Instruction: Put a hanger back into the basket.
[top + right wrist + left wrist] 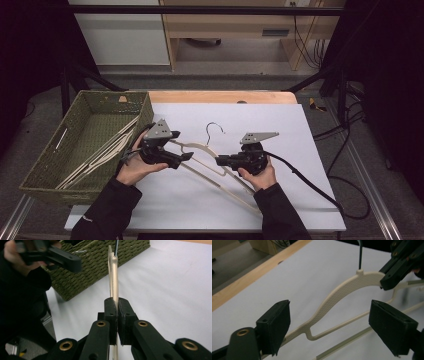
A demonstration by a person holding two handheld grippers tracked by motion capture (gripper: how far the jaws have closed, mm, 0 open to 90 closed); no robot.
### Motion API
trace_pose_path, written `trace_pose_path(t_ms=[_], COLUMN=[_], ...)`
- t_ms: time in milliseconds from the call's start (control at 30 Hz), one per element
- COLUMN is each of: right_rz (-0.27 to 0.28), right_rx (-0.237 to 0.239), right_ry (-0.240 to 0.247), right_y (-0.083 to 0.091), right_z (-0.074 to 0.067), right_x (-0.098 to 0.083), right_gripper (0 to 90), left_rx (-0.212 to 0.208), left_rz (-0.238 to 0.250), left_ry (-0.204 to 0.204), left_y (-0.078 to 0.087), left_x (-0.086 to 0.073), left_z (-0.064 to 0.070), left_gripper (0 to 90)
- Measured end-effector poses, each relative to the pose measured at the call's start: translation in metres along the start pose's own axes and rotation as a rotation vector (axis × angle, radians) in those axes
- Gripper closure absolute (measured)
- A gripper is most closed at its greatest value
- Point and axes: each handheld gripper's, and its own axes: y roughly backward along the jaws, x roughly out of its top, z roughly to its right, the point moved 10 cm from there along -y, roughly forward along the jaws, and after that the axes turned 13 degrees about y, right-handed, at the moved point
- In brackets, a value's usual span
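As clamped: hanger (114,277) between right tongs (117,305)

Even overhead light brightens the white-covered wooden desk (300,150); its surroundings fall dark. Shadows are soft. In both gripper views the near black tongs blur slightly.

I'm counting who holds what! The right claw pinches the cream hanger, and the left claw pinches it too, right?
Not quite. The right claw does pinch the cream hanger, but the left claw is open, its pads apart with the hanger between them, untouched. The left gripper view shows it.
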Motion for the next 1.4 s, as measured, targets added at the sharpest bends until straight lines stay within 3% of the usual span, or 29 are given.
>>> trace_pose_path(t_ms=[133,233,333,500,733,900,1000,1033,1233,1300,1400], right_rz=[-0.009,-0.020,-0.028,-0.042,-0.041,-0.052,-0.052,-0.050,-0.033,-0.015,0.014], right_rx=[0.022,0.035,0.037,0.061,0.084,0.011,-0.040,-0.049,-0.125,-0.142,-0.181], right_ry=[0.034,0.054,0.066,0.085,0.093,0.118,0.134,0.139,0.171,0.175,0.160], right_y=[0.004,0.005,0.005,0.005,0.008,0.008,0.008,0.008,0.007,0.010,0.020], right_z=[-0.006,-0.011,-0.012,-0.016,-0.017,-0.010,-0.003,-0.002,0.005,0.006,0.010], right_x=[-0.003,-0.005,-0.007,-0.010,-0.013,-0.015,-0.016,-0.016,-0.015,-0.014,-0.015], right_gripper=[87.4,87.4,87.4,87.4,86.9,82.6,78.5,76.0,60.3,55.0,44.0], left_rx=[-0.020,-0.043,-0.066,-0.086,-0.097,-0.101,-0.117,-0.119,-0.167,-0.133,-0.126], left_rz=[-0.070,-0.118,-0.123,-0.174,-0.213,-0.237,-0.226,-0.233,-0.195,-0.181,-0.156], left_ry=[-0.047,-0.082,-0.078,-0.113,-0.148,-0.148,-0.122,-0.131,-0.095,-0.093,-0.063], left_y=[-0.011,-0.017,-0.021,-0.023,-0.020,-0.020,-0.019,-0.019,-0.018,-0.017,-0.014], left_x=[-0.008,-0.013,-0.015,-0.020,-0.026,-0.031,-0.033,-0.035,-0.040,-0.040,-0.037], left_z=[0.004,0.006,0.011,0.015,0.019,0.025,0.031,0.031,0.049,0.050,0.049], left_gripper=[24.9,38.9,49.2,63.9,70.2,76.2,79.2,79.9,86.3,86.7,86.7])
